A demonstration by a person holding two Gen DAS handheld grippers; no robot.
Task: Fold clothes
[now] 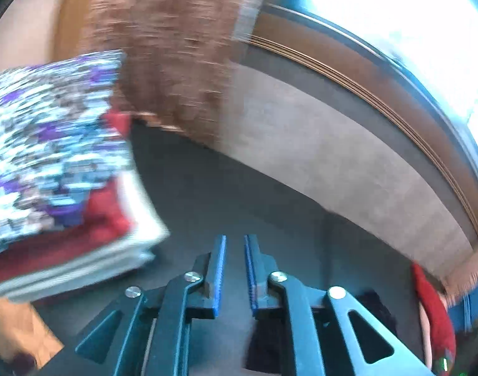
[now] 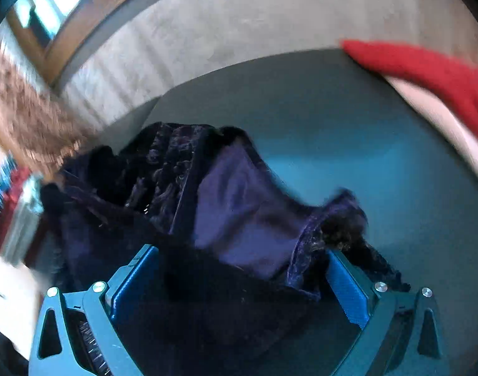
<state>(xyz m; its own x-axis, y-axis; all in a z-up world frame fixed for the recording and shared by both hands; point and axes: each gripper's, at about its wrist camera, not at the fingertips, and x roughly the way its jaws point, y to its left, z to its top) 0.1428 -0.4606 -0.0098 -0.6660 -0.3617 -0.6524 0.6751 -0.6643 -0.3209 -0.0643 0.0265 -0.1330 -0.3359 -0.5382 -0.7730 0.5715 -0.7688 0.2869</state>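
A dark purple velvet garment (image 2: 207,194) lies crumpled on the dark grey surface (image 2: 348,131). My right gripper (image 2: 242,257) is open wide, with the garment bunched between and over its blue pads (image 2: 135,285). My left gripper (image 1: 235,244) hovers over the grey surface (image 1: 207,194), its blue pads (image 1: 219,269) close together with a narrow gap and nothing between them. A stack of folded clothes (image 1: 57,163), patterned purple-white on top, red and white below, sits to its left. The dark garment shows a little under the left gripper (image 1: 376,310).
A brown fuzzy cushion (image 1: 176,50) leans behind the stack. A red cloth (image 2: 433,72) lies at the right; it also shows in the left wrist view (image 1: 433,310). A pale upholstered backrest (image 2: 239,25) and a bright window (image 1: 411,25) lie beyond. Both views are motion-blurred.
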